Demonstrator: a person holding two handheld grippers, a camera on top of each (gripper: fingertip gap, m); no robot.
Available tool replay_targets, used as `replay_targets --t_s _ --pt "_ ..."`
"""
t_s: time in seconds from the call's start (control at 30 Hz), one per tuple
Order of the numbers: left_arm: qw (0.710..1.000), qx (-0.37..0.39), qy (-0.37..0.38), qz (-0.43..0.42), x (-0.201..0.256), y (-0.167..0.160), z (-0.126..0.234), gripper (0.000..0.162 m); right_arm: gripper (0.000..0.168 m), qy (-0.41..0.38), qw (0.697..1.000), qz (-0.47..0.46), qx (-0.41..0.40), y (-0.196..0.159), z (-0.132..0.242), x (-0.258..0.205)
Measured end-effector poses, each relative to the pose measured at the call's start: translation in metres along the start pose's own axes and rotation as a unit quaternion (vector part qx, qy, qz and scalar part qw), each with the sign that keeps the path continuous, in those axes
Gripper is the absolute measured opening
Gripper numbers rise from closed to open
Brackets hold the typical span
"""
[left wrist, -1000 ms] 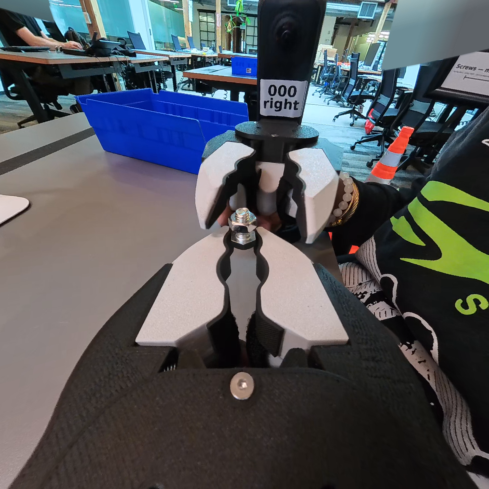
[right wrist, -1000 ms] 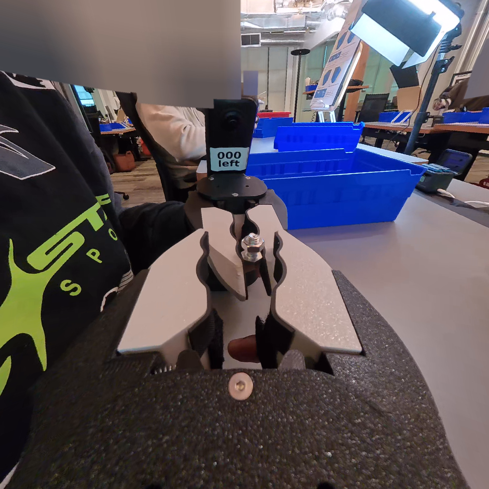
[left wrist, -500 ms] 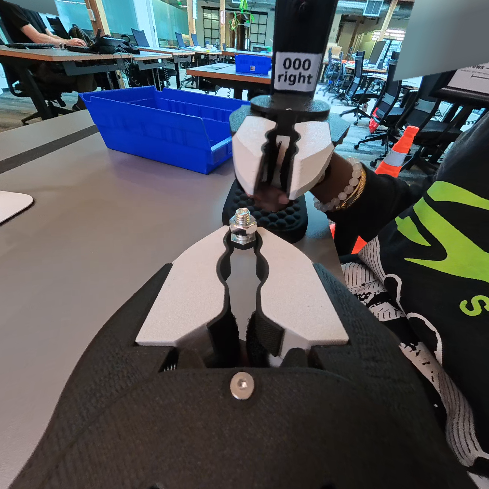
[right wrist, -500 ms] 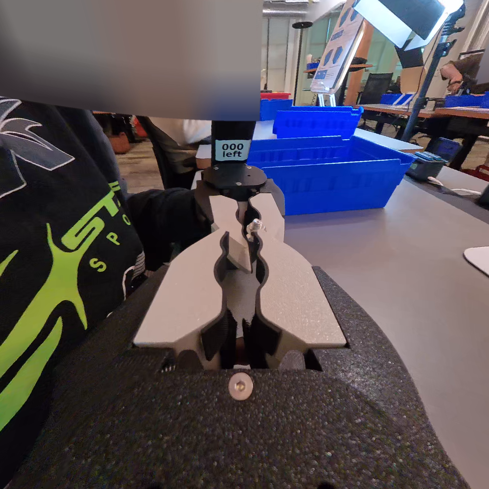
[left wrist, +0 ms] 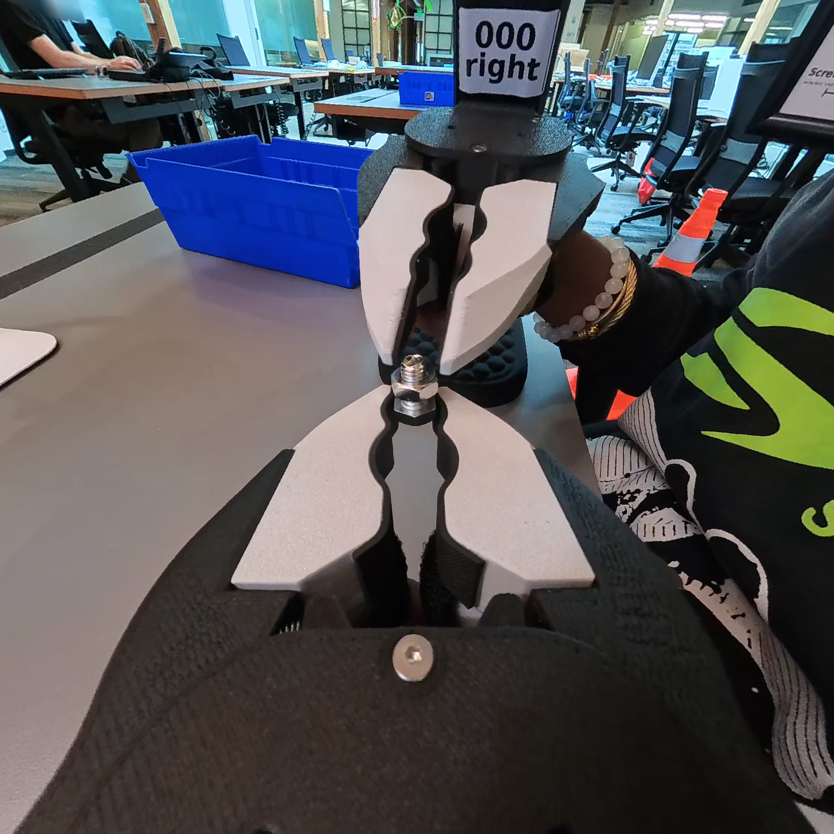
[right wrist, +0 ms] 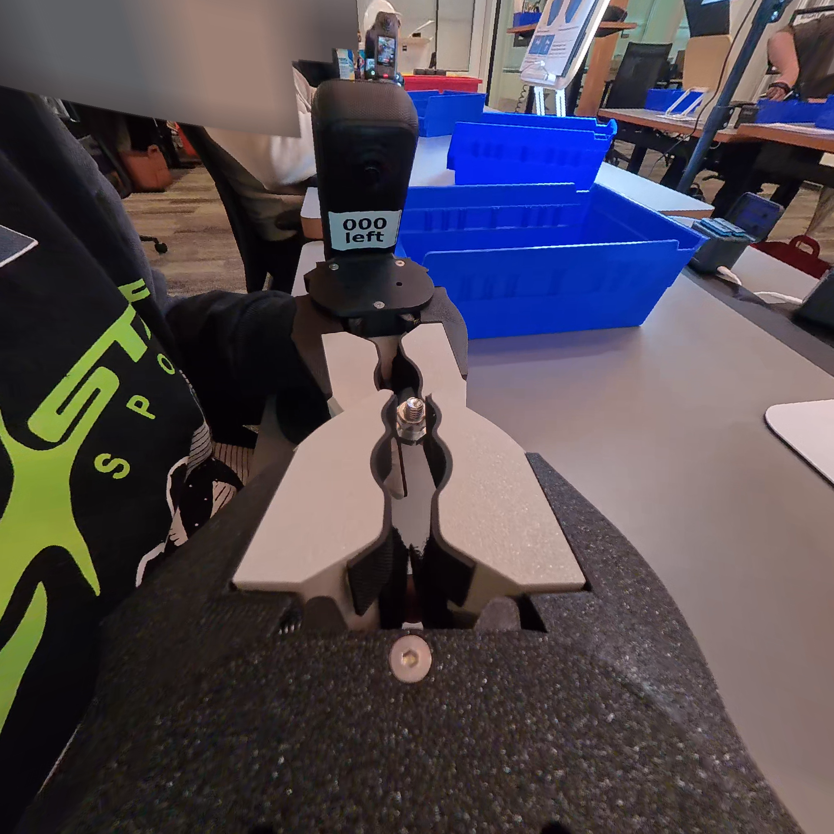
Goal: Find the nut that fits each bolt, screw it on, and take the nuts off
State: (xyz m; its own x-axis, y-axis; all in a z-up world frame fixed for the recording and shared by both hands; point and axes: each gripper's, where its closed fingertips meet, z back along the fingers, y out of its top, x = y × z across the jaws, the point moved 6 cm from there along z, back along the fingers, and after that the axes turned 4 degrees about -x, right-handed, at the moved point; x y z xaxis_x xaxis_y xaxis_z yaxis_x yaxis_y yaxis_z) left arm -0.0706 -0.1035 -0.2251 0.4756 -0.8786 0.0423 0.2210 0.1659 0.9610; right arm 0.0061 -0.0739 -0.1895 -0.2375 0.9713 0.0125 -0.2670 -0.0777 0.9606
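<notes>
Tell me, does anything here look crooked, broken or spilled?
Nothing stands out. The left gripper holds the bolt upright by its lower end, the nut sits square on the thread, and the right gripper is around the bolt's tip. The blue bin rests flat on the grey table.

Open-plan office: desks [left wrist: 135, 85], swivel chairs [left wrist: 668, 113]

Each camera sits just behind its own hand-held gripper, looking forward along the fingers, low over the grey counter [left wrist: 180, 361]. The two face each other at close range, sharing the bolt [left wrist: 413, 392] between them.
</notes>
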Motion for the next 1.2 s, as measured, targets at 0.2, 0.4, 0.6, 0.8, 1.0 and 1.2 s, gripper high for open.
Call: replay_targets --t_s 0.2,0.4,0.6,0.8,1.0,1.2 --pt "1.000 -0.001 0.000 -0.001 0.000 0.000 0.000 0.014 0.010 0.001 1.000 0.000 -0.005 -0.001 -0.001 0.000" --pt "1.000 -0.005 -0.001 -0.003 0.001 -0.001 -0.001 0.015 0.008 -0.001 1.000 -0.002 -0.008 -0.003 -0.001 0.000" --pt "1.000 -0.002 0.010 0.007 -0.002 0.000 -0.001 0.030 0.007 -0.009 1.000 -0.004 0.004 -0.002 0.004 0.002" --pt "1.000 0.004 0.023 0.017 -0.005 0.001 0.000 0.042 0.007 -0.067 0.998 -0.008 0.010 0.003 0.036 0.018" --pt "0.999 0.023 0.034 0.025 -0.008 0.003 0.004 0.045 0.007 -0.222 0.974 -0.038 -0.016 0.005 0.120 0.068" --pt "0.999 0.025 0.037 0.028 -0.008 0.003 0.004 0.045 0.007 -0.406 0.907 -0.100 -0.039 -0.016 0.230 0.141"
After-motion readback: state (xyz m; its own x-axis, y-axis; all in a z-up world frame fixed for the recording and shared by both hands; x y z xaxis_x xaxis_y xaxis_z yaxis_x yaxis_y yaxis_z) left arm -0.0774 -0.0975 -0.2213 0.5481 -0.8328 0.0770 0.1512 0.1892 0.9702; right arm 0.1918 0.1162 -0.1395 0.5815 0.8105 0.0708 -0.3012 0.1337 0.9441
